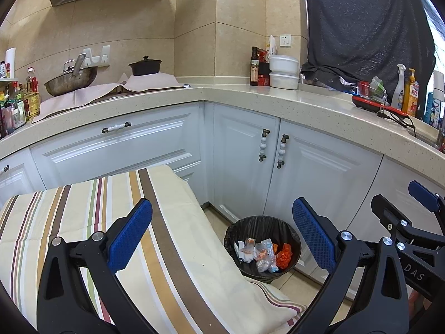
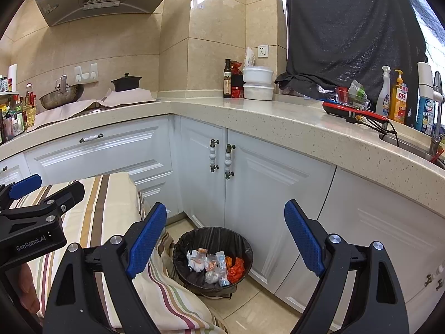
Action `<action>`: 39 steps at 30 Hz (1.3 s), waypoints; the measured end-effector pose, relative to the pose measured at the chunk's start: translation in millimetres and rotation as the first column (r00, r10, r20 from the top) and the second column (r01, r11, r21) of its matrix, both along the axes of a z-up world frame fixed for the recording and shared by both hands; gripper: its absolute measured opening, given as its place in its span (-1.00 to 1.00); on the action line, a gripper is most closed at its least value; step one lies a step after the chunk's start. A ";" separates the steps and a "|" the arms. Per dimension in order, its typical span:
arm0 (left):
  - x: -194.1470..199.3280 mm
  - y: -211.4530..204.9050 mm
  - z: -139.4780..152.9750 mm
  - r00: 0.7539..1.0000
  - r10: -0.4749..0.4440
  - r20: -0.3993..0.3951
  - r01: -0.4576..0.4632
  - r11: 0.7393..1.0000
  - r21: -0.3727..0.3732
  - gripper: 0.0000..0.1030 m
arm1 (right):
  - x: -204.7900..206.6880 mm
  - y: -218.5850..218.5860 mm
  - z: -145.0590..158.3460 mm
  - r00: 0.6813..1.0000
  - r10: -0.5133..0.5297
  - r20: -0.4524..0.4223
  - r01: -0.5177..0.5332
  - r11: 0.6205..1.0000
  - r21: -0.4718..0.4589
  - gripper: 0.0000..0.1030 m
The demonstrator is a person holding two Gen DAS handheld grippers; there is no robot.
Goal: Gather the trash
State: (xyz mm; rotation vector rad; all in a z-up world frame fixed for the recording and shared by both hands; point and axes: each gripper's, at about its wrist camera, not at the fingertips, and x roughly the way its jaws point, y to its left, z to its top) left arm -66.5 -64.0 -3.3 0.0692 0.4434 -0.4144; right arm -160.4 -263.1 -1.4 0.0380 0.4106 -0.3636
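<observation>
A round black bin [image 1: 236,233] lined with a black bag stands on the floor by the white cabinets, also in the right wrist view [image 2: 211,235]. Inside lie several wrappers [image 1: 261,254], white, clear and orange-red [image 2: 215,267]. My left gripper [image 1: 222,239] is open and empty, above the striped table's edge and the bin. My right gripper [image 2: 225,239] is open and empty, held above the bin. The right gripper shows at the right edge of the left view [image 1: 411,222]; the left gripper shows at the left edge of the right view [image 2: 36,211].
A table with a striped cloth [image 1: 111,222] stands left of the bin [image 2: 111,208]. White corner cabinets [image 2: 264,194] carry a speckled counter [image 2: 250,117] with wok [image 1: 71,80], black pot [image 1: 145,66], oil bottle [image 2: 227,79], white containers [image 2: 258,83], red tray [image 2: 350,108], and detergent bottles [image 2: 397,97].
</observation>
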 end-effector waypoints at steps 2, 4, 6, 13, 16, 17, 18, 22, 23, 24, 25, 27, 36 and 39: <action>-0.2 0.5 0.2 1.000 -0.003 0.000 0.003 1.000 -0.001 0.91 | 0.0 0.0 0.0 1.000 0.000 -0.001 0.000 1.000 0.000 0.63; -0.9 0.2 0.3 1.000 -0.007 0.002 0.007 1.000 0.001 0.91 | 0.0 0.1 0.1 1.000 0.000 -0.001 0.000 1.000 0.001 0.63; -0.5 -1.3 0.3 1.000 -0.009 0.002 0.009 1.000 0.003 0.91 | -0.2 0.3 0.2 1.000 0.000 0.000 0.000 1.000 0.000 0.63; 0.4 -3.8 -0.1 1.000 -0.009 -0.001 0.009 1.000 0.002 0.91 | -0.2 1.0 0.1 1.000 -0.001 0.001 0.001 1.000 -0.003 0.63; 0.6 -5.0 -0.5 1.000 -0.007 -0.001 0.007 1.000 0.003 0.91 | 0.0 0.8 0.1 1.000 -0.001 0.002 0.001 1.000 -0.002 0.63; 0.7 -4.9 -0.4 1.000 -0.007 -0.002 0.007 1.000 0.002 0.91 | 0.2 0.8 0.1 1.000 -0.001 0.001 0.001 1.000 -0.002 0.63; 0.7 -5.0 -0.4 1.000 -0.006 -0.003 0.006 1.000 0.000 0.91 | 0.1 0.8 0.0 1.000 0.000 0.001 0.000 1.000 -0.002 0.63; 0.6 -4.4 -0.4 1.000 -0.007 -0.003 0.007 1.000 0.002 0.91 | -0.1 0.9 -0.1 1.000 0.000 0.000 0.000 1.000 -0.002 0.63; 0.6 -4.4 -0.4 1.000 -0.008 -0.004 0.008 1.000 0.001 0.91 | -0.2 1.0 0.1 1.000 0.001 0.000 -0.001 1.000 -0.002 0.63; 0.4 -4.4 -0.4 1.000 -0.008 -0.004 0.008 1.000 0.001 0.91 | -0.2 1.1 0.2 1.000 0.001 0.000 -0.001 1.000 -0.003 0.63; 0.4 -4.5 -0.4 1.000 -0.007 -0.003 0.007 1.000 0.001 0.91 | -0.3 1.2 0.2 1.000 0.001 0.000 -0.001 1.000 -0.003 0.63; 0.6 -5.2 -0.7 1.000 -0.007 -0.004 0.007 1.000 0.001 0.91 | -0.4 1.3 0.4 1.000 0.000 0.002 0.000 1.000 -0.003 0.63; 0.3 -7.6 -2.0 1.000 -0.008 -0.007 0.008 1.000 -0.001 0.91 | 0.0 0.9 2.5 1.000 0.003 0.000 -0.003 1.000 -0.006 0.63; -0.6 -11.5 -2.5 1.000 -0.008 -0.009 0.007 1.000 -0.002 0.91 | 0.2 0.9 2.2 1.000 0.004 0.001 -0.004 1.000 -0.006 0.63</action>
